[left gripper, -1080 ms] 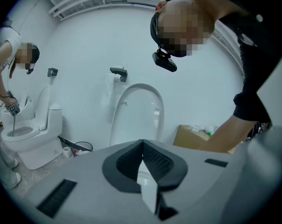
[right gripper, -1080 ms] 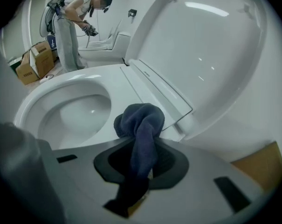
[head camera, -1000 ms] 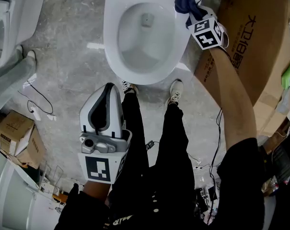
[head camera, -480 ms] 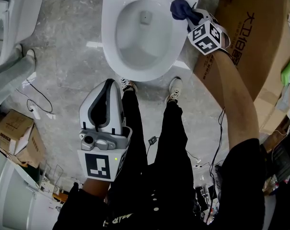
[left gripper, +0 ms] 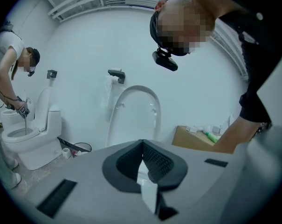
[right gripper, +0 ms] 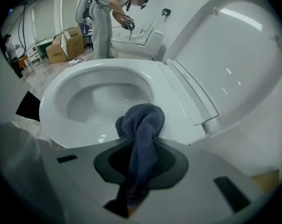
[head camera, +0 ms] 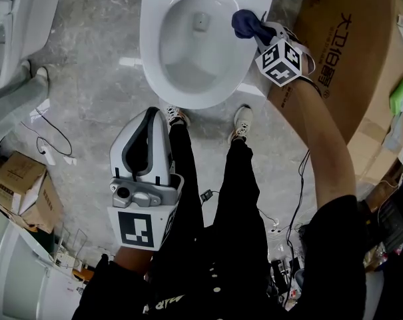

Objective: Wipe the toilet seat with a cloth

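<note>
The white toilet [head camera: 154, 79] stands at the top of the head view, its seat [right gripper: 57, 90] down and its lid [right gripper: 234, 50] raised. My right gripper [head camera: 254, 33] is shut on a dark blue cloth [head camera: 246, 23], and the bunched end rests on the seat's right side. In the right gripper view the cloth [right gripper: 141, 125] hangs out between the jaws onto the rim. My left gripper [head camera: 150, 116] hangs low by my legs, away from the toilet. Its pads [left gripper: 152, 155] meet with nothing between them.
A large cardboard box [head camera: 351, 59] stands close to the right of the toilet. Another toilet [head camera: 1, 39] is at the left edge, a small box [head camera: 20, 179] and cables [head camera: 54, 139] lie lower left. My shoes [head camera: 241, 124] stand before the bowl. Another person [right gripper: 110, 13] works at a far toilet.
My right gripper has dragged the cloth along the seat's right side, away from the hinge end and nearer to me. The left gripper has stayed where it was.
</note>
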The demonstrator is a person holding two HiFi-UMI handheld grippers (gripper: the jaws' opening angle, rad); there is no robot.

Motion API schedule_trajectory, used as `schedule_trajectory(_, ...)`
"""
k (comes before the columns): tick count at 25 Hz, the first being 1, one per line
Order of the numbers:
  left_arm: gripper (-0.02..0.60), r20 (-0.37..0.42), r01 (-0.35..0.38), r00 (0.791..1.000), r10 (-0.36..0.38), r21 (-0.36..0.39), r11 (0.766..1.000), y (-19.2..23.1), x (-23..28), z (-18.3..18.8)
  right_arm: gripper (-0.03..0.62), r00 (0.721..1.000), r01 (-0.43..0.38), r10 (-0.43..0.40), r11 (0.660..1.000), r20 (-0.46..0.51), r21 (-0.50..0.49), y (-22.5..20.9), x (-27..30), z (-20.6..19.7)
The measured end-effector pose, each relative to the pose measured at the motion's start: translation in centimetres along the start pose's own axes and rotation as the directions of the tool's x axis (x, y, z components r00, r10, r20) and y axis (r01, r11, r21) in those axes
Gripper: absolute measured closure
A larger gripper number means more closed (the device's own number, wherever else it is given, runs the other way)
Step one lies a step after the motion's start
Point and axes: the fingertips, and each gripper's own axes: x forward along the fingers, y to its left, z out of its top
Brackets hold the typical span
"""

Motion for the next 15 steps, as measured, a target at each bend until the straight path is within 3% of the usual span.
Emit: schedule_trajectory(15, 0.572, 0.008, -0.002, 1.000, 0.002, 0.004, 1.000, -0.3, -0.9, 0.6, 0.522, 0.998, -0.059, 0.059, 0.998, -0.023, 0.035, 5.4, -1.3, -0.4)
